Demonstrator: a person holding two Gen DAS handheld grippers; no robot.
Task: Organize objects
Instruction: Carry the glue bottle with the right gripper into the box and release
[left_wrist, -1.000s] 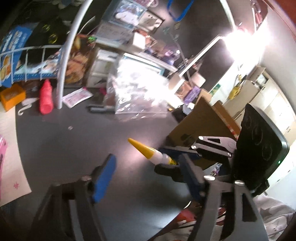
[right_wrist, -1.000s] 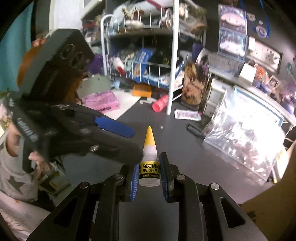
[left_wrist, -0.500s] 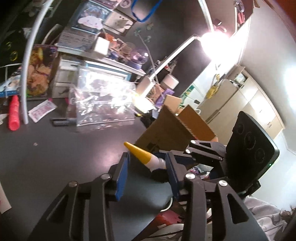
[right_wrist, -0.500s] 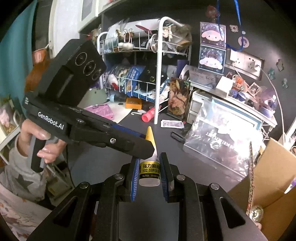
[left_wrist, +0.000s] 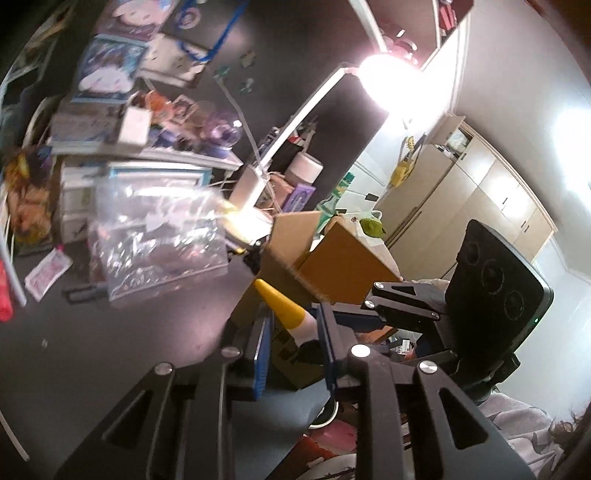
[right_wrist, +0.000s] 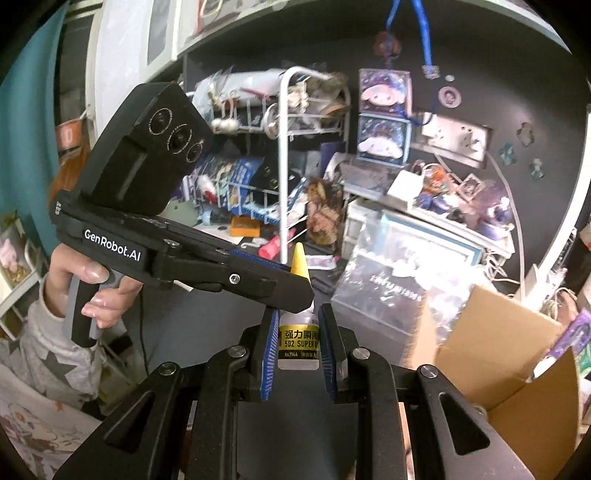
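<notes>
Left gripper (left_wrist: 293, 343) brackets the yellow nozzle of the super glue bottle (right_wrist: 298, 341); contact there cannot be confirmed; right gripper (right_wrist: 298, 347) fingers clamp the bottle body upright, apparently for handover; cardboard box (right_wrist: 509, 365) lies right of the fingers.
</notes>
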